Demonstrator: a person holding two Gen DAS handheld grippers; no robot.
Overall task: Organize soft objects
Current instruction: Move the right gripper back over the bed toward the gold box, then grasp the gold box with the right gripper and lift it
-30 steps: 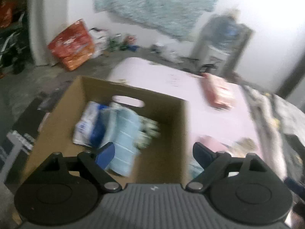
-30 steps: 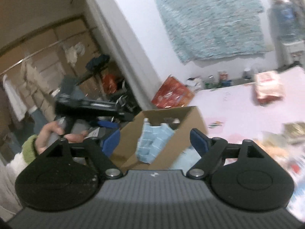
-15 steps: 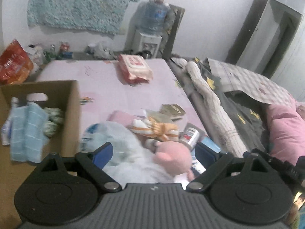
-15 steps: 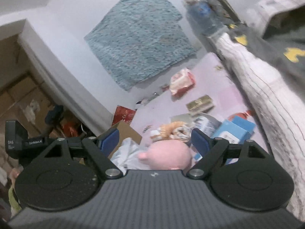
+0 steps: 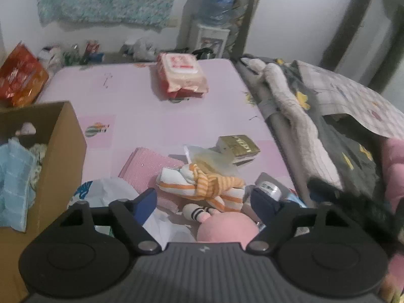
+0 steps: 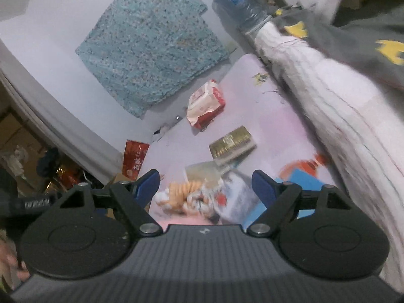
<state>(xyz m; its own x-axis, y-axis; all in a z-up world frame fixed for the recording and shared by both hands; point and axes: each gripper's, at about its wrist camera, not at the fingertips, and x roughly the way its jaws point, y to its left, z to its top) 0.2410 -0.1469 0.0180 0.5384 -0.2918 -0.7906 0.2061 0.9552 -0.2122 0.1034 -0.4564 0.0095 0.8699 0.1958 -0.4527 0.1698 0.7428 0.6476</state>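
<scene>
Orange-and-white striped plush toy (image 5: 202, 185) lies in a heap on the pink mat (image 5: 141, 106), a round pink plush (image 5: 227, 227) touching its near side, a white plastic bag (image 5: 113, 192) to its left. Gold box (image 5: 238, 146) just behind. Left tool (image 5: 204, 199) hovers above the heap, jaws apart and just closing, nothing pinched. Right tool (image 6: 205, 185) jaws apart, empty, over the same blurred heap. Brown cardboard box (image 5: 68, 136) at left holds a light-blue folded cloth (image 5: 15, 176).
</scene>
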